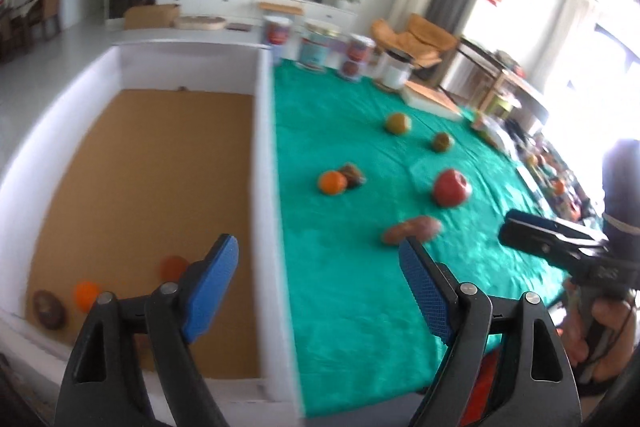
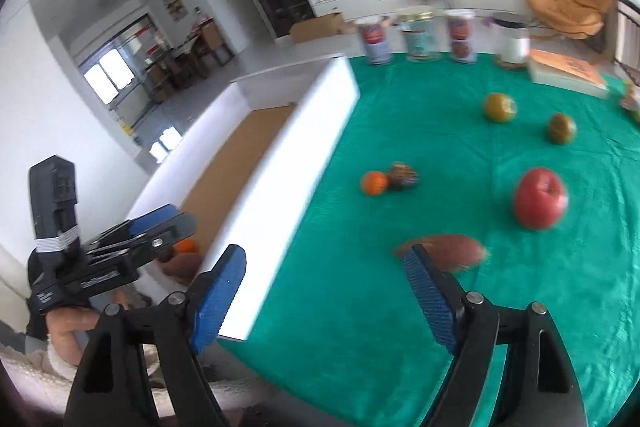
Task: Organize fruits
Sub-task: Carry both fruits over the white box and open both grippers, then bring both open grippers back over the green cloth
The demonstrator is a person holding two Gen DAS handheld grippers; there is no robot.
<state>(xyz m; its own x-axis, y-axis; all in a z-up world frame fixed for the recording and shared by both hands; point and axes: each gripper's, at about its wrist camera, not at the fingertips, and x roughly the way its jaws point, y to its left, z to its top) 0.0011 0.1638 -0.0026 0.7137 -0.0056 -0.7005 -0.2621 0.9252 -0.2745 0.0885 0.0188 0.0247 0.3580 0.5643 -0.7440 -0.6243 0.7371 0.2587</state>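
- Green-clothed surface (image 1: 360,287), left wrist view: left gripper (image 1: 320,287) jaws wide apart, empty, straddling white box (image 1: 268,187) wall.
- Box holds two oranges (image 1: 85,295) & a brown fruit (image 1: 49,309), near corner.
- Right wrist view: right gripper (image 2: 324,291) spread open, nothing between.
- Sweet potato (image 2: 444,251) just past its tip, long axis left-right; apple (image 2: 540,197) beyond, stem up.

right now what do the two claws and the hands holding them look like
Both match: the left claw and right claw have black plastic arms with silver rivets, ending in blue textured pads. Seen from across, each body is a black block; the left one carries a white band. A pale knitted sleeve covers the left wrist.
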